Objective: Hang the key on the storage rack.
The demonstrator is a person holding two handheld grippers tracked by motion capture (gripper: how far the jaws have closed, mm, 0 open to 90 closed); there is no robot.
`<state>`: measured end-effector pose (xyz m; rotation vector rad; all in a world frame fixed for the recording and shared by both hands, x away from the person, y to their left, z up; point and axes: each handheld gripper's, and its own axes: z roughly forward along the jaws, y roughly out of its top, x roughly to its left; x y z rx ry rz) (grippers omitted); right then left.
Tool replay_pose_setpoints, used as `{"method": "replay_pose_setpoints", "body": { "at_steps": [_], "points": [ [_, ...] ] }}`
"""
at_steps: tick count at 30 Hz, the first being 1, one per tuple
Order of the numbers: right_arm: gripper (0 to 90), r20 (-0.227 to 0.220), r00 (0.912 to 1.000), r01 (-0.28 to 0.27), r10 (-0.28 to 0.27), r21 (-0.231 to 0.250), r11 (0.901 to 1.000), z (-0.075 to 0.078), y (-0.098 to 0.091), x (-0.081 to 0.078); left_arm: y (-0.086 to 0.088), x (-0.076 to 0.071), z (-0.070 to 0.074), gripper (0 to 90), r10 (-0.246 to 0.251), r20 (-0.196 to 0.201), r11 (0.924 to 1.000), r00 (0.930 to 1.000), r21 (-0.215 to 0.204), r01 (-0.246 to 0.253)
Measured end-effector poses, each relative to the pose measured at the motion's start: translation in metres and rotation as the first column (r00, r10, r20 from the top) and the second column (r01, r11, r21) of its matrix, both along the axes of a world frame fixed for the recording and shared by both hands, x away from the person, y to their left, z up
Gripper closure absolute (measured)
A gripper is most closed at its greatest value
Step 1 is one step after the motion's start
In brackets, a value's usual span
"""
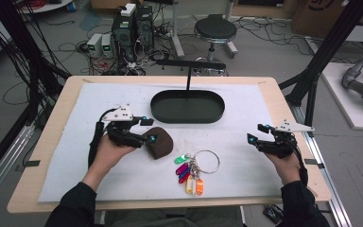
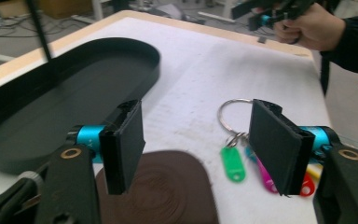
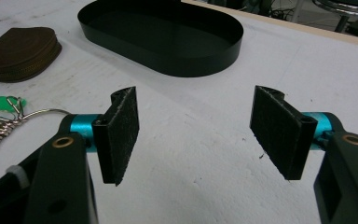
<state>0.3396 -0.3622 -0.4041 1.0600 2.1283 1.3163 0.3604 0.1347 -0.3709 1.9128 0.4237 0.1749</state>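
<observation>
A brown zip pouch lies on the white mat in the middle of the table. My left gripper hovers at its left edge, open. In the left gripper view the pouch shows low between the pads, which do not touch it. To the right of the pouch lies a key ring with several coloured tags, seen too as ring and keys. My right gripper stands open over bare mat at the right, nothing between its pads.
A black oval tray sits empty behind the pouch, with a thin black T-shaped stand rising at its far side. The white mat covers most of the wooden table. A stool and computers stand on the floor beyond.
</observation>
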Motion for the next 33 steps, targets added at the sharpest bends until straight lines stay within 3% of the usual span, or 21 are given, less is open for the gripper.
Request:
{"method": "replay_pose_setpoints", "body": {
  "at_steps": [4, 9, 12, 19, 24, 27, 28, 29, 33],
  "points": [
    [33.5, -0.004, 1.0, 0.009, -0.009, 0.005, 1.0, 0.0, -0.003, 0.0, -0.033, 0.006, -0.002, 38.2, -0.04, -0.039, 0.9988, 0.9985, 0.028, 0.041],
    [33.5, 0.003, 1.0, 0.008, -0.008, 0.005, 1.0, 0.0, -0.003, 0.0, -0.059, 0.011, -0.007, 45.7, -0.074, -0.06, 0.9952, 0.9955, 0.061, 0.077],
    [33.6, -0.004, 1.0, 0.008, -0.008, 0.002, 1.0, 0.0, -0.002, 0.0, -0.076, 0.013, -0.011, 47.0, -0.087, -0.041, 0.991, 0.9954, 0.099, 0.09],
    [33.6, 0.001, 1.0, 0.003, -0.003, 0.0, 1.0, 0.0, -0.001, 0.0, -0.109, 0.017, -0.023, 53.5, -0.124, -0.066, 0.9782, 0.99, 0.159, 0.134],
    [33.5, -0.002, 1.0, 0.006, -0.006, 0.001, 1.0, 0.0, -0.002, 0.0, -0.132, 0.019, -0.028, 57.6, -0.147, -0.086, 0.9644, 0.9854, 0.209, 0.162],
    [33.6, -0.001, 1.0, 0.007, -0.007, 0.002, 1.0, 0.0, -0.003, 0.0, -0.143, 0.021, -0.034, 61.2, -0.148, -0.101, 0.9621, 0.9839, 0.216, 0.166],
    [33.6, -0.003, 0.9999, 0.01, -0.01, 0.004, 0.9999, 0.0, -0.004, 0.0, -0.149, 0.022, -0.038, 64.4, -0.144, -0.114, 0.9567, 0.9829, 0.238, 0.168],
    [33.6, -0.002, 0.9999, 0.01, -0.01, 0.004, 0.9999, 0.0, -0.004, 0.0, -0.149, 0.022, -0.038, 65.3, -0.144, -0.114, 0.9567, 0.9829, 0.238, 0.168],
    [33.6, -0.002, 0.9999, 0.011, -0.011, 0.005, 0.9999, 0.0, -0.005, 0.001, -0.159, 0.024, -0.046, 68.6, -0.128, -0.126, 0.9436, 0.9837, 0.29, 0.16]
  ]
}}
